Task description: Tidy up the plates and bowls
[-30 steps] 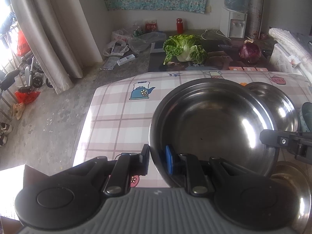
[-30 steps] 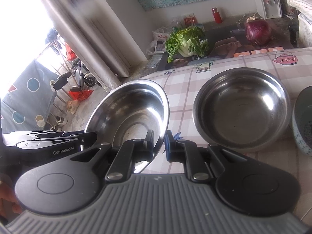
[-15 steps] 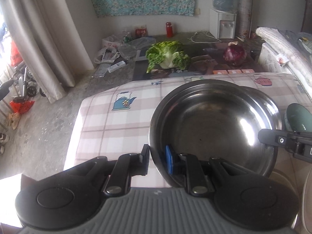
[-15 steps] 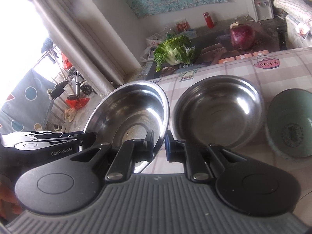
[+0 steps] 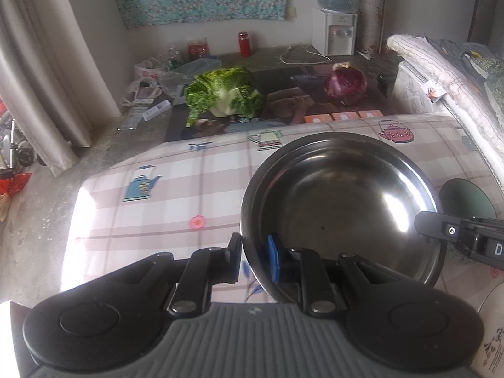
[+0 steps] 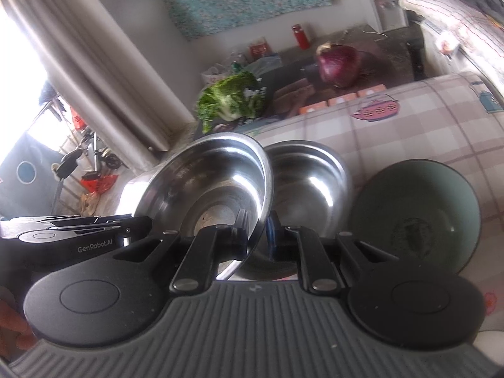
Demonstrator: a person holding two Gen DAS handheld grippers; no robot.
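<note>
Probably a home — bedding [image 5: 441, 85], curtain [image 5: 47, 72]

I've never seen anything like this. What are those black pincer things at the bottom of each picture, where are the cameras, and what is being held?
No robot here: a person holds a two-finger gripper in each hand, and a fisheye camera on each one looks forward along its fingers.

One picture is from the left gripper, the other from the right gripper. Both are shut on the rim of the same large steel bowl, on opposite sides, which looks lifted and tilted.

On the checked tablecloth sit a second steel bowl, just beyond the held one, and a green bowl to its right. Behind the table lie a leafy cabbage and a red cabbage.
</note>
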